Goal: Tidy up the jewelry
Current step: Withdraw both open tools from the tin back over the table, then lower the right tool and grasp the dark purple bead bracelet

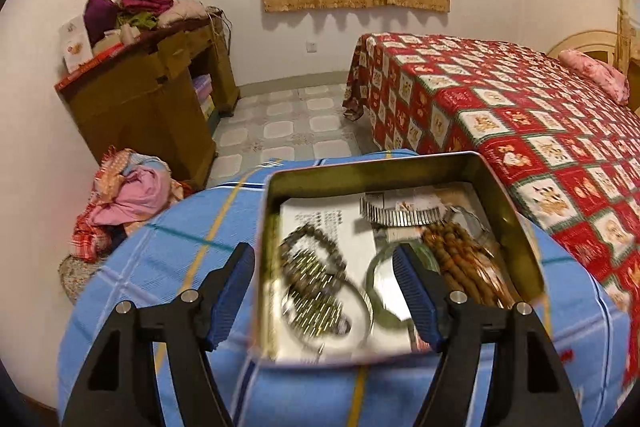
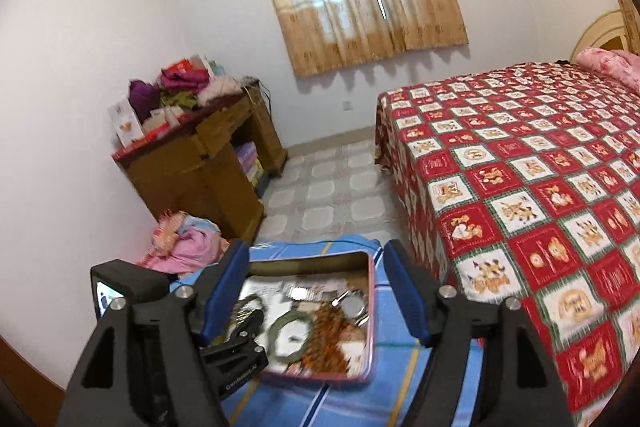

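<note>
An open metal tin (image 1: 360, 171) rests on a blue checked cloth (image 1: 180, 247). On its paper lining lie a dark bead bracelet (image 1: 312, 267), a green bangle (image 1: 372, 279), brown beads (image 1: 460, 259) and a silver link band (image 1: 396, 215). My left gripper (image 1: 322, 255) hangs open above the tin, nothing between its blue pads. My right gripper (image 2: 316, 251) is also open and empty, higher and further back. Its view shows the tin's pink rim (image 2: 372, 307), the bangle (image 2: 280, 327), the beads (image 2: 332, 343) and the left gripper's black body (image 2: 240, 367) over the tin's left side.
A bed with a red patchwork cover (image 1: 520, 115) stands close on the right. A wooden desk piled with clothes (image 1: 152, 95) is by the left wall, with a heap of cloth (image 1: 128, 195) on the tiled floor in front of it.
</note>
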{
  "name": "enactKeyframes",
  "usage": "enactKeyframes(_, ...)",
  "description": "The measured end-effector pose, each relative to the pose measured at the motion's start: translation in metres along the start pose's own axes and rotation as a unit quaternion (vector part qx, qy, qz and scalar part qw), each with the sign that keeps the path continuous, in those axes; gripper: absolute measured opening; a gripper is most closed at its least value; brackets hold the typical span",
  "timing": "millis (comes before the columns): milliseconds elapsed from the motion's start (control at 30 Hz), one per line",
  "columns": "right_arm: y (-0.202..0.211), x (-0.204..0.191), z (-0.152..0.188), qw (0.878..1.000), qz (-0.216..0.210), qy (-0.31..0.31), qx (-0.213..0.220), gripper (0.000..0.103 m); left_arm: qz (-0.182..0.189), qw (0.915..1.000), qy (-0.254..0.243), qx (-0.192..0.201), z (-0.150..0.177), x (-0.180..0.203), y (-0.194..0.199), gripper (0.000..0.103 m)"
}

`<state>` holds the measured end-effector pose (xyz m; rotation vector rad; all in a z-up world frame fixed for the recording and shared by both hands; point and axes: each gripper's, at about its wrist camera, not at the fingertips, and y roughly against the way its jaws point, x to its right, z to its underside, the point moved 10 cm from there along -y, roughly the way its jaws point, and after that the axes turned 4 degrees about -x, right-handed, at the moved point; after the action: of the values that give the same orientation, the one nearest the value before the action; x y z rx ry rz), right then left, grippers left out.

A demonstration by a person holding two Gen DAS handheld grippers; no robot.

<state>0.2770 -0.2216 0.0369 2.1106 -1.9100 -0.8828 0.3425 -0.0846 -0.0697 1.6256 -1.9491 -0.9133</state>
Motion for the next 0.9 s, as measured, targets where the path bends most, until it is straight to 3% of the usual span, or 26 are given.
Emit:
enactKeyframes(167,0.043,-0.011,0.019,0.999,-0.014,-0.032,0.016,0.078,-0.025,0.9996,0.009,0.002,0.027,-0.01,0.047,0.073)
enactKeyframes(333,0.078,-0.022,0.029,0.998,-0.03,-0.05,0.025,0.078,-0.028,0.9996,-0.001,-0.005,0.064,-0.008,0.083,0.073)
enactKeyframes(500,0.113,-0.023,0.061,0.998,-0.021,-0.051,0.026,0.078,-0.022,0.9997,-0.002,-0.005,0.105,-0.007,0.114,0.073)
enactKeyframes(767,0.13,0.003,0.142,0.998,0.018,-0.046,-0.033,0.078,-0.018,0.9995,-0.013,-0.022,0.157,-0.002,0.131,0.073)
enactKeyframes(900,0.14,0.028,0.18,0.996,0.063,-0.029,-0.059,0.078,0.005,0.9992,-0.001,-0.039,0.181,-0.005,0.131,0.073)
